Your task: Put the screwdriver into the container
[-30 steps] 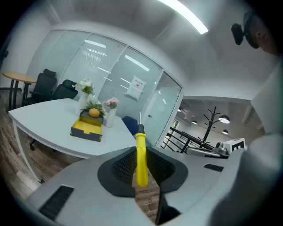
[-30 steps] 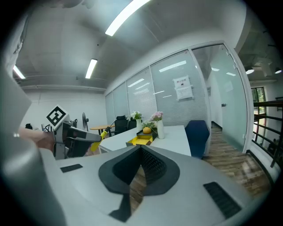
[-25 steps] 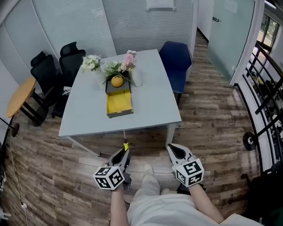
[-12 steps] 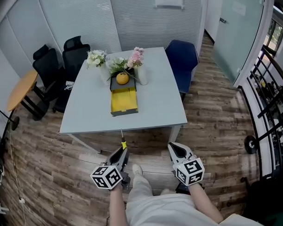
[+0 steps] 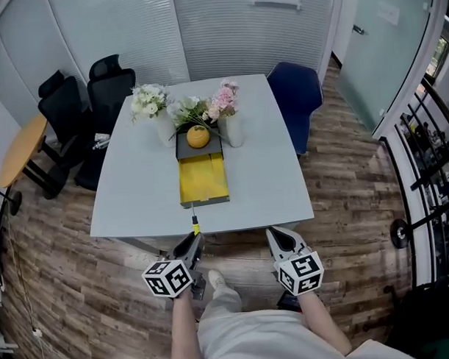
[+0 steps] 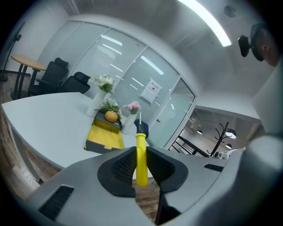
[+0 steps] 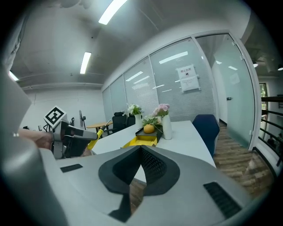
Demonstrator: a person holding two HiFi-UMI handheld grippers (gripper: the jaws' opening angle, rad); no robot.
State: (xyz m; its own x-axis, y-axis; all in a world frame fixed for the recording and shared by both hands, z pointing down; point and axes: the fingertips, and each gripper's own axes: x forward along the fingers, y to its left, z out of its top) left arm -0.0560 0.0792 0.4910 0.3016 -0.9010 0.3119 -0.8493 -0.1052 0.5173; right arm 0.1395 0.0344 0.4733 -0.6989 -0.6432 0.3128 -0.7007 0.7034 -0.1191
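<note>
My left gripper (image 5: 188, 246) (image 6: 141, 164) is shut on a yellow-handled screwdriver (image 6: 141, 154) whose thin metal tip points up and forward toward the table; the head view shows the screwdriver (image 5: 196, 225) just short of the table's near edge. The container, a grey tray with a yellow inside (image 5: 203, 179) (image 6: 104, 137) (image 7: 142, 141), lies in the middle of the pale table (image 5: 129, 193). My right gripper (image 5: 279, 239) (image 7: 140, 164) is shut with nothing in it, held level beside the left one. The right gripper view shows the left gripper (image 7: 70, 139) with the yellow handle.
An orange (image 5: 198, 137) sits at the tray's far end, flanked by vases of flowers (image 5: 226, 109). A blue chair (image 5: 295, 95) stands at the table's far right, black office chairs (image 5: 89, 99) and a round wooden table (image 5: 17, 149) at the left. The floor is wood planks.
The table has come closer and larger in the head view. Both grippers keep their places relative to my body, the left still holding the screwdriver.
</note>
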